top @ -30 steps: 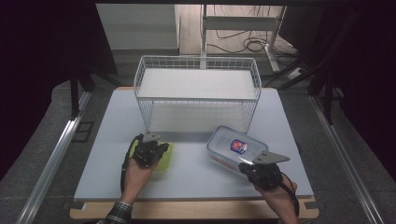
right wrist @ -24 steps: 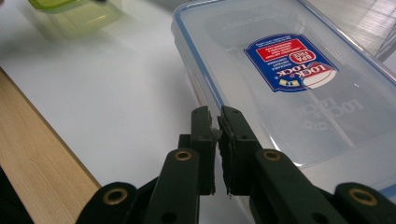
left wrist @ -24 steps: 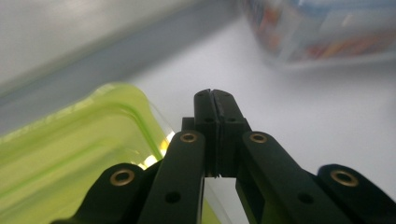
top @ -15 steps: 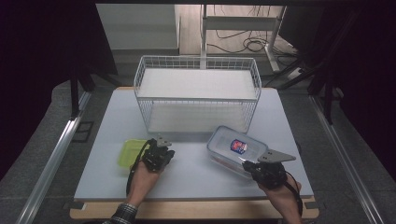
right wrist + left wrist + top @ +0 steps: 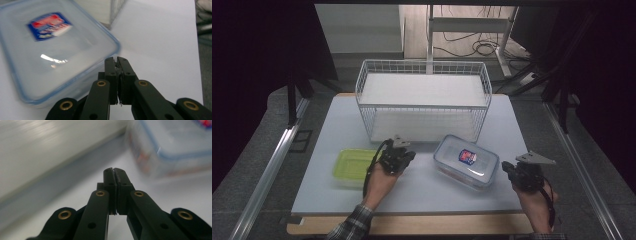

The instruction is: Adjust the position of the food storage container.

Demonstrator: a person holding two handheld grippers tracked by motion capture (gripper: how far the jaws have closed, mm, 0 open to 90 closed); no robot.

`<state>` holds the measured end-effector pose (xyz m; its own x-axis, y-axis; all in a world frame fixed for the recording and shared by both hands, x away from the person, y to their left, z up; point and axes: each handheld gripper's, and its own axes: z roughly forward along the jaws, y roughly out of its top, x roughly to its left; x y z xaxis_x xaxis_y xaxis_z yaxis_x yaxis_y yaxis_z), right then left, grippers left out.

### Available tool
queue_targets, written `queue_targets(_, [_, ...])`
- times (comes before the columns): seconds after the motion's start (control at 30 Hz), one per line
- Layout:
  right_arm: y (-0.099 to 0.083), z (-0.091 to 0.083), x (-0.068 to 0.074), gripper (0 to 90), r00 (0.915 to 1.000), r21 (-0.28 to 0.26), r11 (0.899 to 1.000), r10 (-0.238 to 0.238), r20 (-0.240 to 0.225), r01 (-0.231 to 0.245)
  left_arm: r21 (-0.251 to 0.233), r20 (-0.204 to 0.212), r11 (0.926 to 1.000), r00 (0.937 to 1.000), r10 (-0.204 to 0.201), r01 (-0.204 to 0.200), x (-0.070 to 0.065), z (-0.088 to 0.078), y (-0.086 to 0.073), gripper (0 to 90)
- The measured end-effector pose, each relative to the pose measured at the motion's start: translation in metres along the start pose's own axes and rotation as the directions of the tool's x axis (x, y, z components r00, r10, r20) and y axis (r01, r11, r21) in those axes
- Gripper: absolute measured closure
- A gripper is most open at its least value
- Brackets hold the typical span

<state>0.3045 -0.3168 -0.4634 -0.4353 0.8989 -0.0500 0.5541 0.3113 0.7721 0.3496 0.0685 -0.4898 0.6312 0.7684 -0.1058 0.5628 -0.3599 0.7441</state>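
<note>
Dark floor and cables ringed the pale grey surface (image 5: 337,200), which carried everything in play. Largest on it was the white wire basket (image 5: 424,102) at the far middle, empty. Nearer and to the right lay the clear lidded container (image 5: 466,161) with its red-and-blue label; at near left sat the shallow green container (image 5: 353,166), now fully uncovered. A second earlier the left claw (image 5: 404,156) had hovered over that green container and the right claw (image 5: 508,170) had sat against the clear container's near edge. Since then the left claw had slid right, into the gap between the two containers, and the right claw had drawn off to the clear container's right corner. Both claws had their jaws pressed together, holding nothing. Judging from this, the hands seemed to be closing in on the clear container from either side, perhaps to shift it.
</note>
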Motion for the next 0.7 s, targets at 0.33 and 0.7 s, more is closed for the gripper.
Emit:
queue_targets(0.33, [0.0, 0.029, -0.01, 87.9, 0.9986, 0.064, 0.997, 0.052, 0.01, -0.053, 0.035, 0.071, 0.9993, 0.9973, -0.016, 0.014, -0.008, 0.054, 0.036, 89.5])
queue_targets(0.7, [0.004, 0.04, 0.002, 89.2, 0.9963, 0.114, 0.991, 0.075, -0.042, -0.069, 0.079, 0.01, 0.9961, 0.9992, 0.04, -0.041, -0.02, 0.023, 0.016, 89.7])
